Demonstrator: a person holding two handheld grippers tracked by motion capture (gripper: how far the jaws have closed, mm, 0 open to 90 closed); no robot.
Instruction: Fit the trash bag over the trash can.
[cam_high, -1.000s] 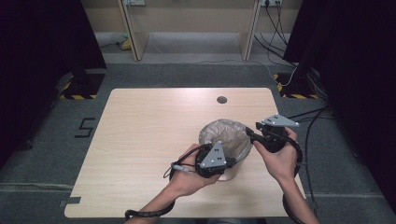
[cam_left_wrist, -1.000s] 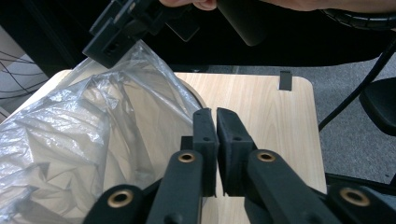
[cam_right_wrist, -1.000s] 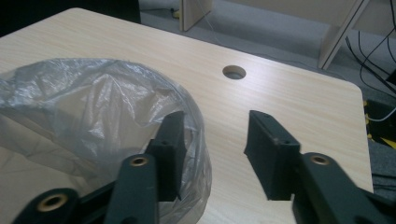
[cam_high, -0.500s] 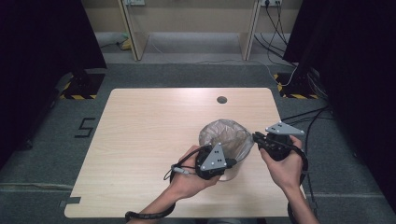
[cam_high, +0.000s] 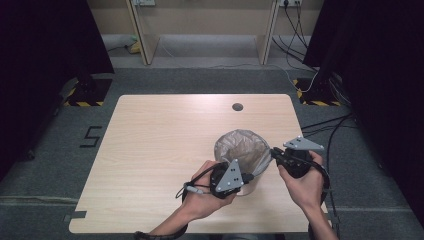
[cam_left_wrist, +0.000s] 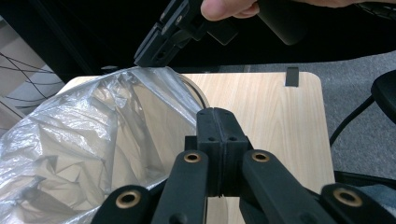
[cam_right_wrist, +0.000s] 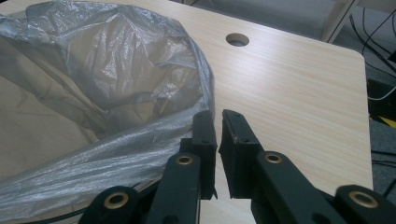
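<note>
Right gripper (cam_high: 274, 152) has dropped to the bin liner (cam_right_wrist: 107, 88) rim, jaws nearly closed, empty; left gripper (cam_left_wrist: 215, 122) closed beside the liner — I'd pinch next.

Left gripper (cam_high: 248, 176) fingers (cam_left_wrist: 215, 135) pressed together, right gripper (cam_high: 274, 151) fingers (cam_right_wrist: 205, 135) slightly parted, both hand-held, angled toward each other.
</note>
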